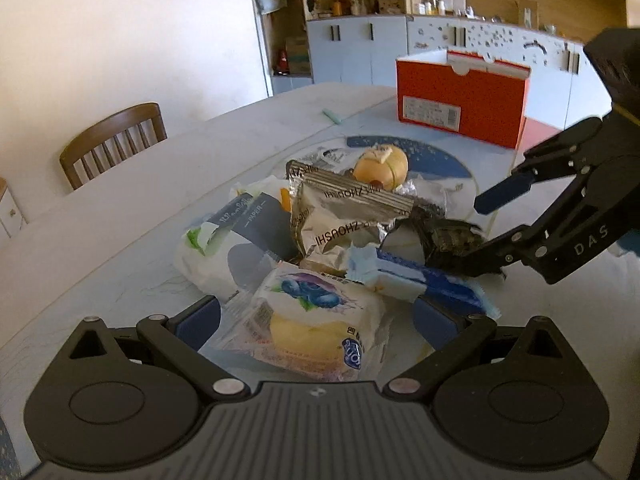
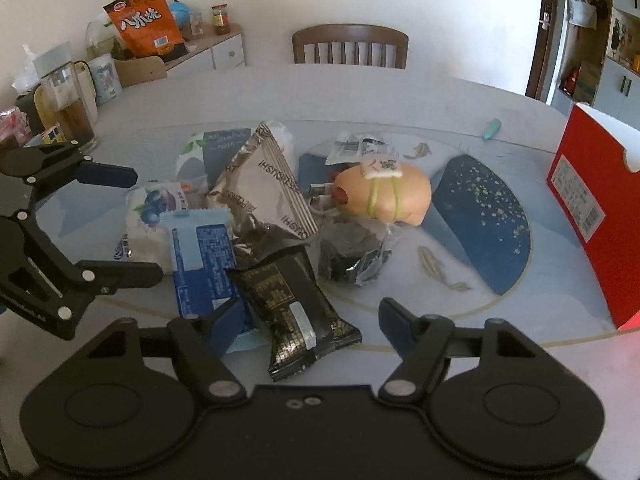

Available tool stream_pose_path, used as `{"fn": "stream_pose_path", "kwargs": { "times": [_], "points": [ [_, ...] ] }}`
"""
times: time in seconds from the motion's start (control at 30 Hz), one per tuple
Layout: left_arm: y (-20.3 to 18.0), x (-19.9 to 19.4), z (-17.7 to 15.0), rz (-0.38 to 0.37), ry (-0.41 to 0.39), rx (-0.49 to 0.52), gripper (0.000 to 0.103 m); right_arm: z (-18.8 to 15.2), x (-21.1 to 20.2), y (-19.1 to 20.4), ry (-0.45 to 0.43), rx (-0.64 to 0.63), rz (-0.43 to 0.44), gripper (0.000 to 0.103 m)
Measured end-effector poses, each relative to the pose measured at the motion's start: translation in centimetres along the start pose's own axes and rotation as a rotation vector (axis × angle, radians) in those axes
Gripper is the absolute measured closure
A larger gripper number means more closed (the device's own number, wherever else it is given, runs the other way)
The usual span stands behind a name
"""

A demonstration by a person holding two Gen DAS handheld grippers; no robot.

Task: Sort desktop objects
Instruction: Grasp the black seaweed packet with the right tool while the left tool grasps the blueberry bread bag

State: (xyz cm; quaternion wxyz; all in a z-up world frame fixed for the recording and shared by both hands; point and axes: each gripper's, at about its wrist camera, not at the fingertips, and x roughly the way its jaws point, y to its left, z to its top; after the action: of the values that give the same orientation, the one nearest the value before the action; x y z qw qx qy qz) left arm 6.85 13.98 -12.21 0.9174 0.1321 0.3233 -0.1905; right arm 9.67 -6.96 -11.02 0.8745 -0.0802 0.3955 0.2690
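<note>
A pile of packets lies on the table. My left gripper (image 1: 316, 320) is open, its jaws either side of a blueberry cake packet (image 1: 312, 320). My right gripper (image 2: 312, 324) is open around a black gold-patterned snack packet (image 2: 292, 304); it also shows in the left wrist view (image 1: 486, 236). Beside these lie a blue and white packet (image 2: 202, 256), silver foil packets (image 2: 264, 184), a tissue pack (image 1: 224, 240), a dark crumpled wrapper (image 2: 352, 252) and a peach-coloured pig toy (image 2: 384, 192). The left gripper shows in the right wrist view (image 2: 116, 224).
An open red cardboard box (image 1: 460, 96) stands at the table's far side, also at the right edge of the right wrist view (image 2: 592, 208). A wooden chair (image 2: 350, 46) is behind the table. A glass pitcher (image 2: 70, 108) and snack bags stand on a side cabinet.
</note>
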Motion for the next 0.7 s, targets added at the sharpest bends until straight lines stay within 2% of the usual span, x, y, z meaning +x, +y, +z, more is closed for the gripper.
{"fn": "stream_pose_path", "kwargs": {
  "times": [0.33, 0.37, 0.47, 0.7],
  "points": [
    [0.2, 1.3, -0.2, -0.002, 0.026, 0.009, 0.001, 0.7, 1.0, 0.5, 0.009, 0.004, -0.004, 0.035],
    [0.3, 1.3, -0.2, 0.000, 0.028, 0.005, 0.001, 0.7, 1.1, 0.5, 0.015, 0.005, -0.002, 0.039],
    [0.5, 1.1, -0.3, 0.012, 0.028, -0.007, 0.005, 0.8, 1.5, 0.6, 0.029, 0.010, 0.003, 0.048],
    [0.5, 0.9, -0.4, 0.030, 0.031, -0.013, 0.015, 0.8, 1.6, 0.9, 0.045, 0.018, 0.010, 0.055]
  ]
}}
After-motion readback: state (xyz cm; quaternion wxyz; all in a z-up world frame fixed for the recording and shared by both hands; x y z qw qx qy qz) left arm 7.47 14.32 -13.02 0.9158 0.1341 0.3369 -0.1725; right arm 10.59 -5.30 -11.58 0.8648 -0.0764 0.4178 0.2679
